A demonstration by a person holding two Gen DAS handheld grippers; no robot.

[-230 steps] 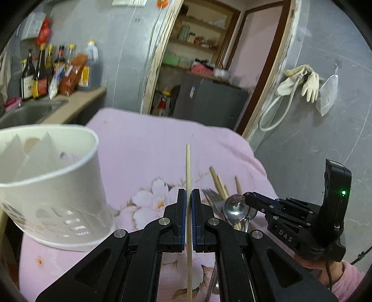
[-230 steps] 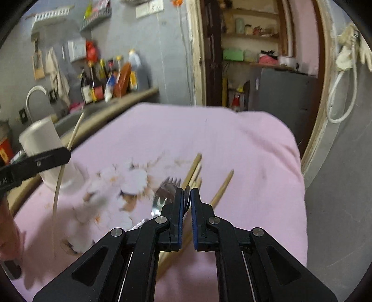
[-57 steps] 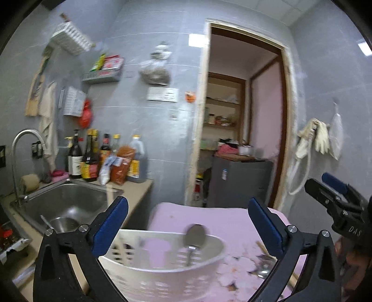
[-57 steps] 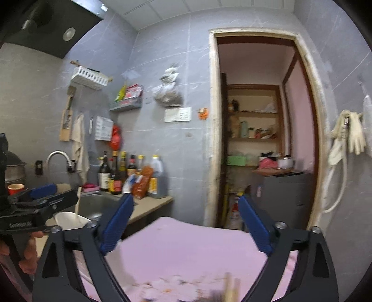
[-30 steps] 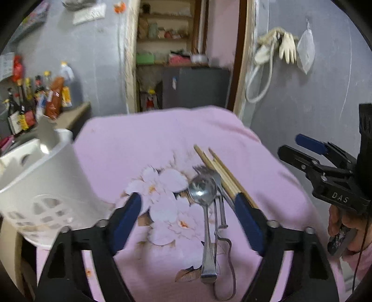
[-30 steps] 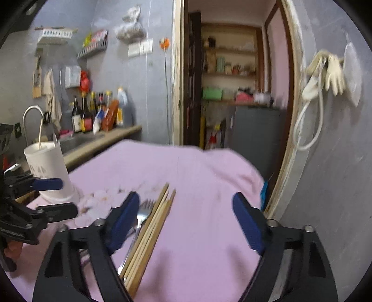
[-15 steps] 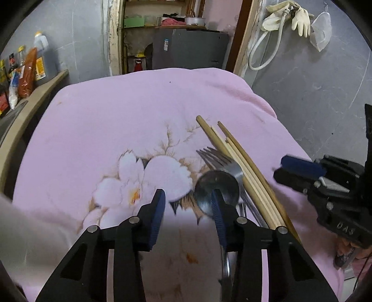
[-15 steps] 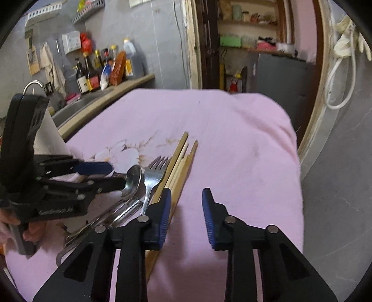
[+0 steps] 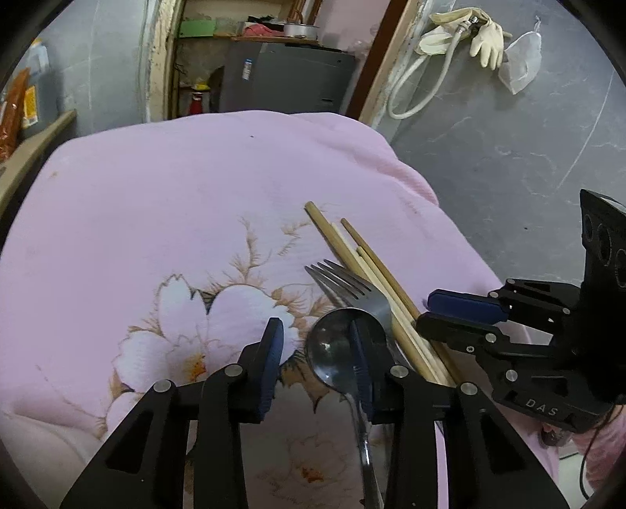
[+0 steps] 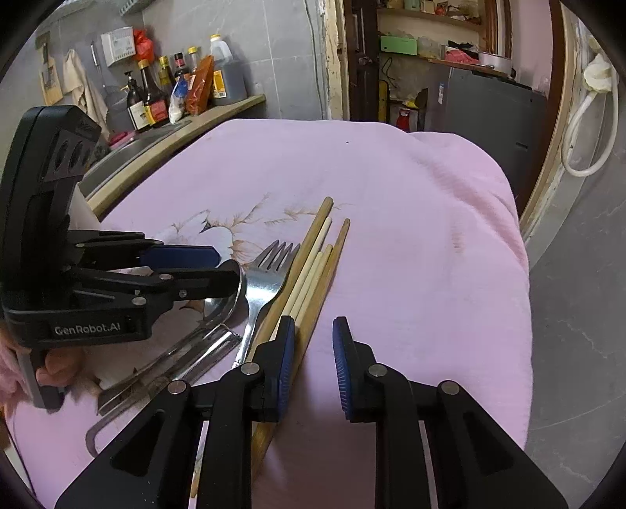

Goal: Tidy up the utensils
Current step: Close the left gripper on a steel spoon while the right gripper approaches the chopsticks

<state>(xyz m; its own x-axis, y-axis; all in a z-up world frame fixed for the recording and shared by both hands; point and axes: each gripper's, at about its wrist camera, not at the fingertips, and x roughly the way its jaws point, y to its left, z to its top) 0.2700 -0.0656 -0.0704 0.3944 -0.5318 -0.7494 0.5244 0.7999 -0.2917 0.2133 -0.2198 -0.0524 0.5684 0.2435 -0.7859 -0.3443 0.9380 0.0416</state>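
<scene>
Steel spoon (image 9: 336, 348) handle cut off, bowl behind left gripper (image 9: 317, 352)

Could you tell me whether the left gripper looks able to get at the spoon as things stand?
Probably yes: the left gripper, its jaws just closing, straddles the spoon bowl uncovered on the cloth; the fork lies close beside.

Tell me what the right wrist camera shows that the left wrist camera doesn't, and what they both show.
Only the right wrist view shows the sauce bottles on the counter, a metal peeler beside the fork's handle, and a hand gripping the left gripper's body. Only the left wrist view shows the rubber gloves hanging on the wall. Both show the pink cloth, the chopsticks, the fork, the spoon, and both grippers: left gripper over the spoon, right gripper over the chopsticks' right edge, jaws just closing, nothing gripped.
</scene>
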